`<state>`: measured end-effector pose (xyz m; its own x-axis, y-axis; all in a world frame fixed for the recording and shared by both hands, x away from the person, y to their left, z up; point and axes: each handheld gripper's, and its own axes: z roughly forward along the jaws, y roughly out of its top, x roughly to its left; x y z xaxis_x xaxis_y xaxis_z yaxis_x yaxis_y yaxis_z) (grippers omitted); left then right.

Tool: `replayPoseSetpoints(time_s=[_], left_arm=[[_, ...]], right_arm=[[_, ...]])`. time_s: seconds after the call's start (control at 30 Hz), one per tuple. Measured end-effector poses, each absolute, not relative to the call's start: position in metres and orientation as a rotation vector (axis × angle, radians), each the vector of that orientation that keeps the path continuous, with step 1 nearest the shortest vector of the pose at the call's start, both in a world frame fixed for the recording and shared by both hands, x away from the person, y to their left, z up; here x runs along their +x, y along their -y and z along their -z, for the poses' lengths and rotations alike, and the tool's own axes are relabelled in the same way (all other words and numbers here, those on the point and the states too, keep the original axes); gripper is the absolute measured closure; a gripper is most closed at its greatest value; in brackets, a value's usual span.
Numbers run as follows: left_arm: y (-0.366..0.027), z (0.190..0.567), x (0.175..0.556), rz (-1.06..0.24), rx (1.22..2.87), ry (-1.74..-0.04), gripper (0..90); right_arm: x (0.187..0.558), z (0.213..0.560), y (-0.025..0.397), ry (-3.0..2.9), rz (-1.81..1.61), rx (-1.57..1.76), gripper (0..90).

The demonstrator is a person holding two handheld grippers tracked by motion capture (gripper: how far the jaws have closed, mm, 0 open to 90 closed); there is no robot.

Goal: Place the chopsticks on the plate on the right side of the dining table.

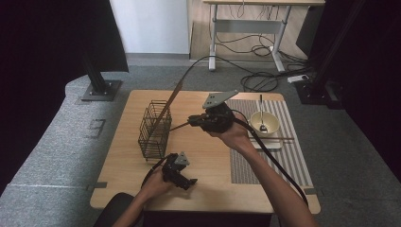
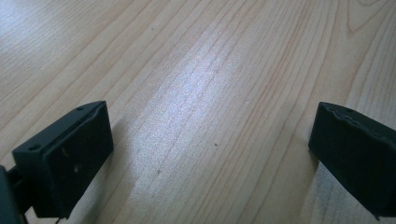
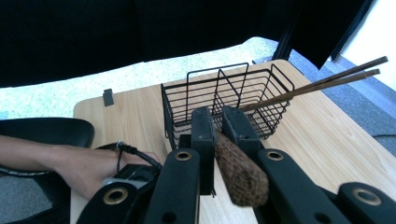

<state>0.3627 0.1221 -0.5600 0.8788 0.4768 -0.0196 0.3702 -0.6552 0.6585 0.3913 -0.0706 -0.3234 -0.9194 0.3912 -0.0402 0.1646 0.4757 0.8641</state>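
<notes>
Black wire makes up the basket point(image 1: 154, 130), which stands on the wooden table point(image 1: 208, 184) and is your landmark here. Two brown chopsticks point(image 1: 169, 101) already lean in it, their tips down inside and their upper ends sticking out past its rim.

Toward you from the basket, your left gripper point(image 1: 189, 182) rests low over bare wood. In the left gripper view its jaws stand wide apart with nothing between them, only table grain below.

Right of the basket, your right gripper point(image 1: 191, 121) hovers close, jaws pointing at it. In the right gripper view those jaws point(image 3: 217, 122) are closed on a dark brown wooden utensil handle point(image 3: 238, 169), mottled in texture; its working end is hidden by the jaws, so you cannot tell what kind of utensil it is. In the high view a thin dark shaft reaches from the jaws toward the basket's near side.

Farther right of the basket, well apart, a pale bowl point(image 1: 263, 122) sits on a striped placemat point(image 1: 293, 146) with a spoon point(image 1: 261, 116) standing in it and a chopstick point(image 1: 276, 138) lying beside it.

By my reading, you are partway through loading the basket: the pair is in, the held piece still has to go in and be let go, and the spoon and stick by the bowl look left to fetch.
</notes>
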Motion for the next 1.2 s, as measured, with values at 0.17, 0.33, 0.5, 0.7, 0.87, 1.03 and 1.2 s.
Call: replayPoseSetpoints(time_s=[0.17,0.33,0.5,0.7,0.87,1.03,1.2], left_arm=[[-0.122,0.559,0.363,-0.195,2.369,-0.606,0.0],[-0.123,0.557,0.363,-0.187,2.371,-0.612,1.6],[-0.127,0.554,0.366,-0.184,2.356,-0.64,2.6],[-0.133,0.546,0.367,-0.188,2.31,-0.643,1.5],[-0.138,0.538,0.366,-0.183,2.26,-0.638,0.0],[-0.143,0.529,0.365,-0.188,2.217,-0.604,2.0],[-0.145,0.524,0.362,-0.211,2.194,-0.568,7.0]], right_arm=[[0.385,0.318,0.087,-2.486,-1.393,0.491,82.6],[0.381,0.316,0.099,-2.475,-1.403,0.508,82.6],[0.373,0.315,0.117,-2.462,-1.398,0.524,82.6],[0.366,0.318,0.13,-2.456,-1.392,0.544,82.6],[0.36,0.324,0.143,-2.46,-1.387,0.569,82.6],[0.352,0.336,0.154,-2.472,-1.392,0.58,82.6],[0.347,0.346,0.157,-2.49,-1.399,0.583,82.6]])
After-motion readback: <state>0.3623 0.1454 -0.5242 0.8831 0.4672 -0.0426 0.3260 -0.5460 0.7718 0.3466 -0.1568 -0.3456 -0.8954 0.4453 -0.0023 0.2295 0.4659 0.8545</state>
